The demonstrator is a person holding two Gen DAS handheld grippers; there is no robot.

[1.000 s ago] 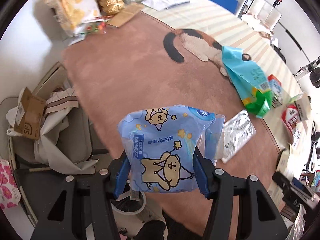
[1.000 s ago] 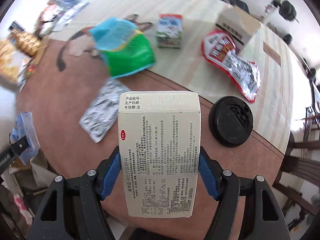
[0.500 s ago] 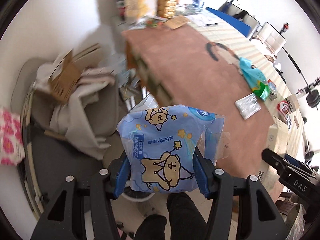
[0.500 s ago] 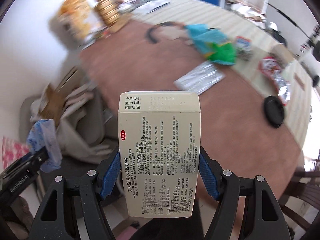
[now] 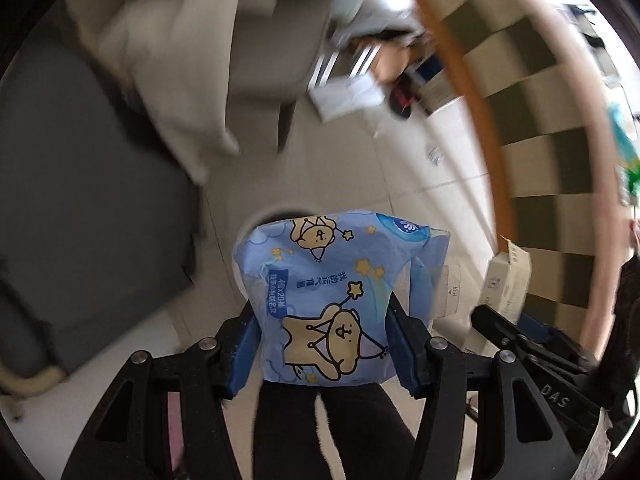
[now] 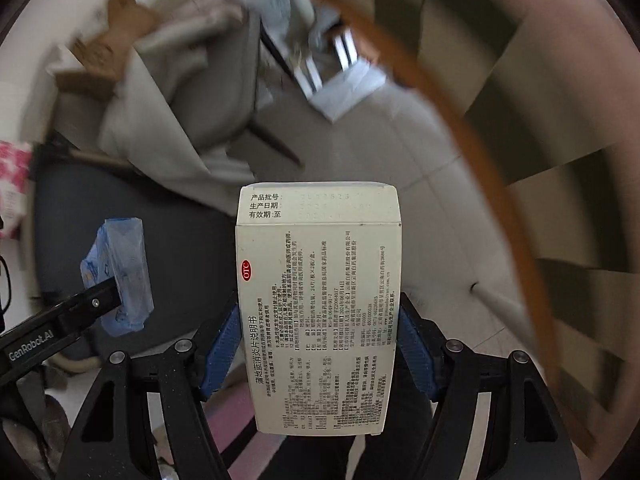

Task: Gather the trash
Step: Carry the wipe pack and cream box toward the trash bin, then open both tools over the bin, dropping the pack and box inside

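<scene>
While both views look down past the table edge [image 5: 472,92] at the tiled floor [image 5: 400,184], the left gripper [image 5: 326,340] is clamped on a blue tissue pack [image 5: 332,292] printed with cartoon dogs. Held off to its right, the right gripper [image 6: 320,344] is clamped on a white medicine box [image 6: 320,300]. A grey chair [image 6: 208,92] draped with cloth stands far left, blurred.

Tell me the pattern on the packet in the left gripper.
Light blue packet with cartoon dogs and yellow stars; clearest in left wrist view.
</scene>
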